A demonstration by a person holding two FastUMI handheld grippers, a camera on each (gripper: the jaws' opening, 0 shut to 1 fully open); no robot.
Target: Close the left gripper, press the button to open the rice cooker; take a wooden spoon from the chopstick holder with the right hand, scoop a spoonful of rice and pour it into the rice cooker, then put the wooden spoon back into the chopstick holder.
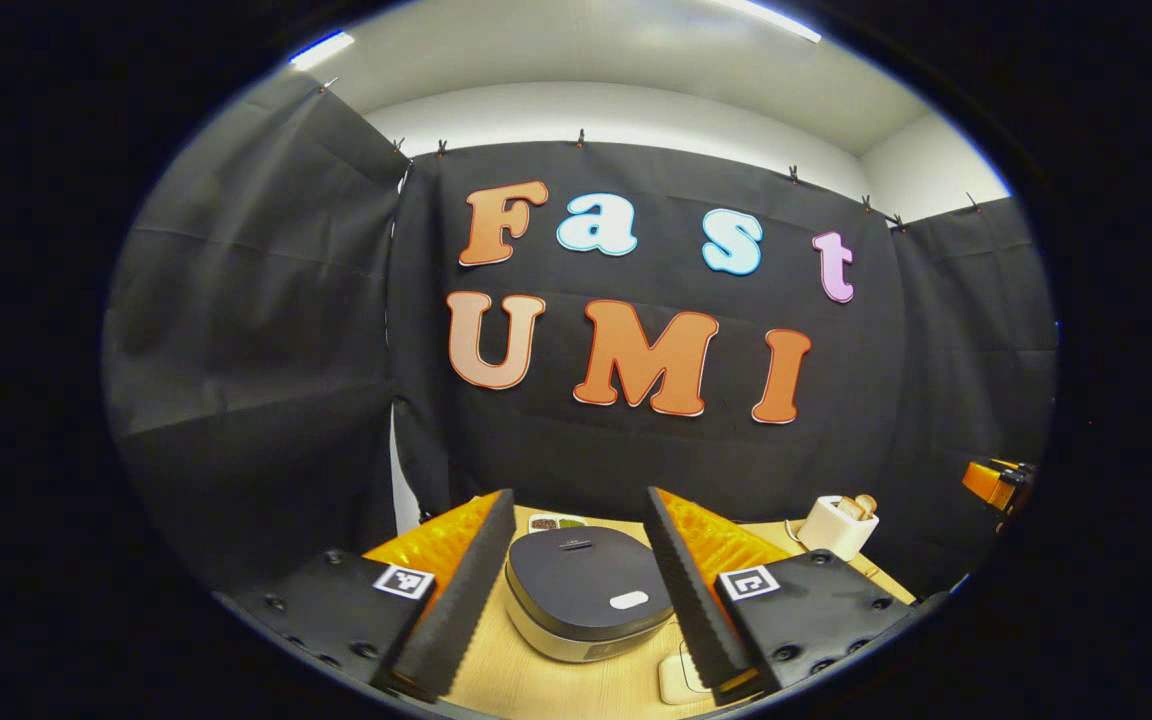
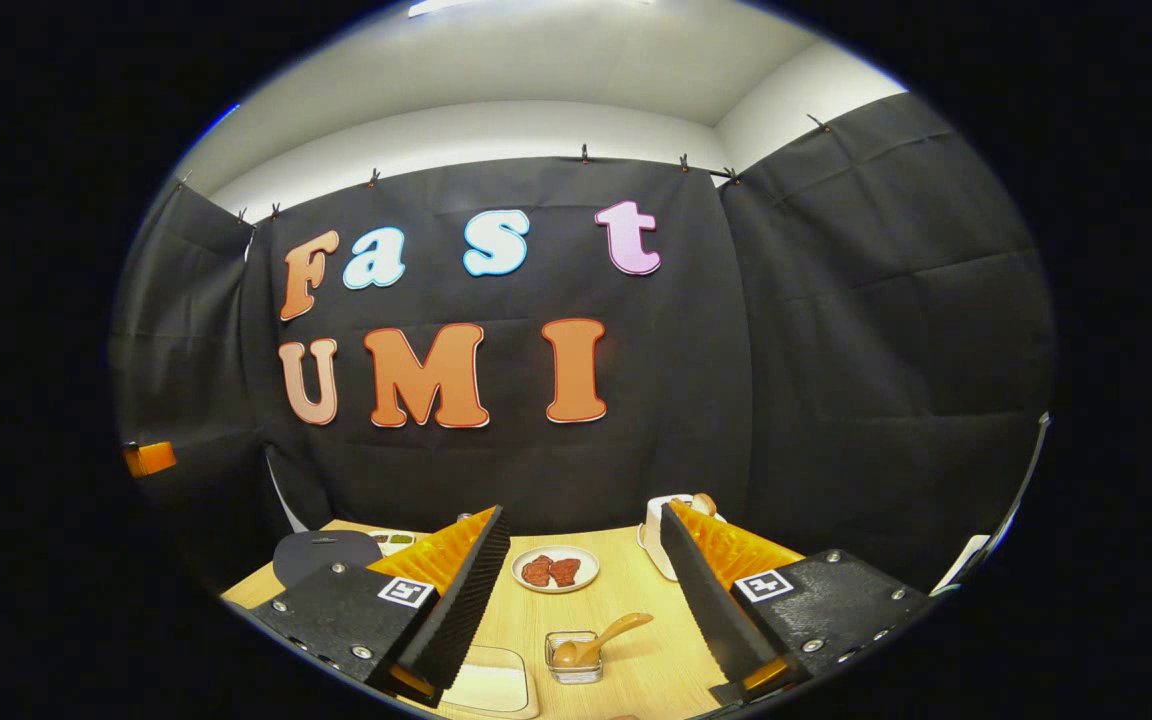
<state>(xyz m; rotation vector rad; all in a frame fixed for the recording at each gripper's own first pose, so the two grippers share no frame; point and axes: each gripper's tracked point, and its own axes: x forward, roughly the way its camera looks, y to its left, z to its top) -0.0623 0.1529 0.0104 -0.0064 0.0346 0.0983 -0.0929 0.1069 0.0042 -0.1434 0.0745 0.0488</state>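
Well, the booth is draped all round in black cloth, pinned up with small clips under a pale ceiling with strip lights, and a light wooden table (image 1: 556,680) with a smooth, fine grain fills the floor of it.

From the left gripper view, the rice cooker (image 1: 586,595) sits on the table straight ahead, seen between the two fingers. It is a squat, rounded-square body with a dark matte lid, shut, a small pale oval button toward its front edge and a slot-like mark nearer the back; the lower band looks silvery. Behind it lies a small dish with dark and green contents. The left gripper (image 1: 576,590) stands wide apart, holding nothing, its inner faces ribbed like saw teeth. Off to the right stands the chopstick holder (image 1: 836,527), a white rounded box with pale wooden handle ends poking from its top, and a white flat block (image 1: 681,680) lies near the front.

From the right gripper view, the right gripper (image 2: 586,600) also gapes wide and empty. Between its fingers sit a white round plate (image 2: 556,568) with reddish pieces and, nearer, a small clear square glass dish (image 2: 573,657) with a wooden spoon (image 2: 601,638) resting in it, handle slanting up to the right. The chopstick holder's top peeks behind the right finger.
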